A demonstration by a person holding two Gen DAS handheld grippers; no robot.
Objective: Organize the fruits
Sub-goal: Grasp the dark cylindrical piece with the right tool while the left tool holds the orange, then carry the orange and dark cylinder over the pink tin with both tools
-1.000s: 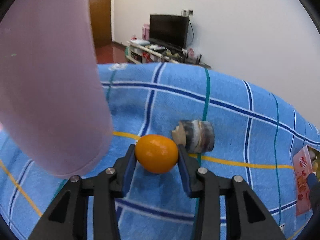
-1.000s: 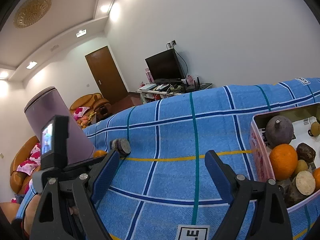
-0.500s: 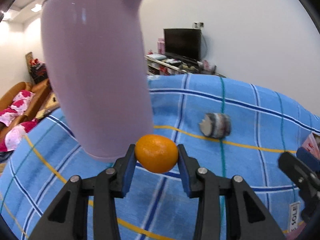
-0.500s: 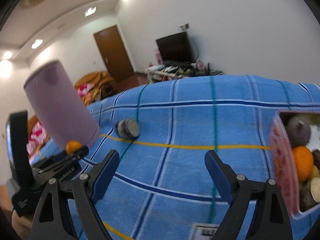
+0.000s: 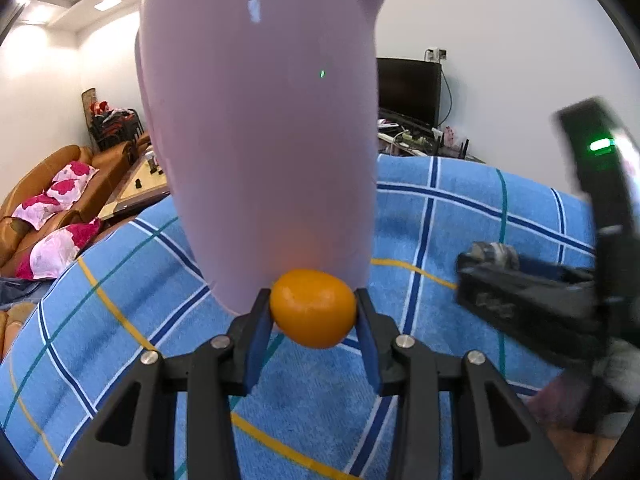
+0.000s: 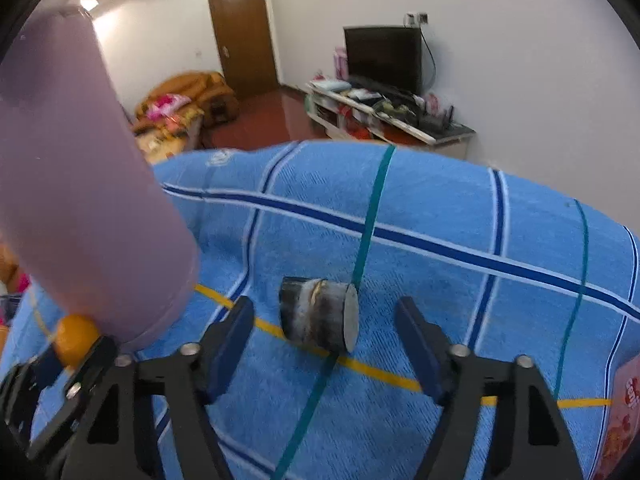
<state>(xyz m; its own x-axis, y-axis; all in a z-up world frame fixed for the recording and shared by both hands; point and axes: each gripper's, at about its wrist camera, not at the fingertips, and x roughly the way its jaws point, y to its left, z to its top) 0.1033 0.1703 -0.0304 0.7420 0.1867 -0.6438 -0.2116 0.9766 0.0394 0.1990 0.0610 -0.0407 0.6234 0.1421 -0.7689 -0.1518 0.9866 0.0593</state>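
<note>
The left gripper clamps an orange against the lilac jug (no gap). The right gripper is closing, pads clear of the cut stalk piece mid-cloth, bare towel around.

L tongs clamped, pads gripping; R tongs angled down, jaws closing, nothing pinched yet.

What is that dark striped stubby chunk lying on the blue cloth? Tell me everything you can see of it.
The chunk is a short cylinder lying on its side on the blue checked cloth, across a yellow stripe. Its skin is dark with pale and brownish bands; the flat cut end facing right looks grey. The right gripper straddles it, jaws closing, pads not yet touching. What it is exactly, I cannot tell.
</note>
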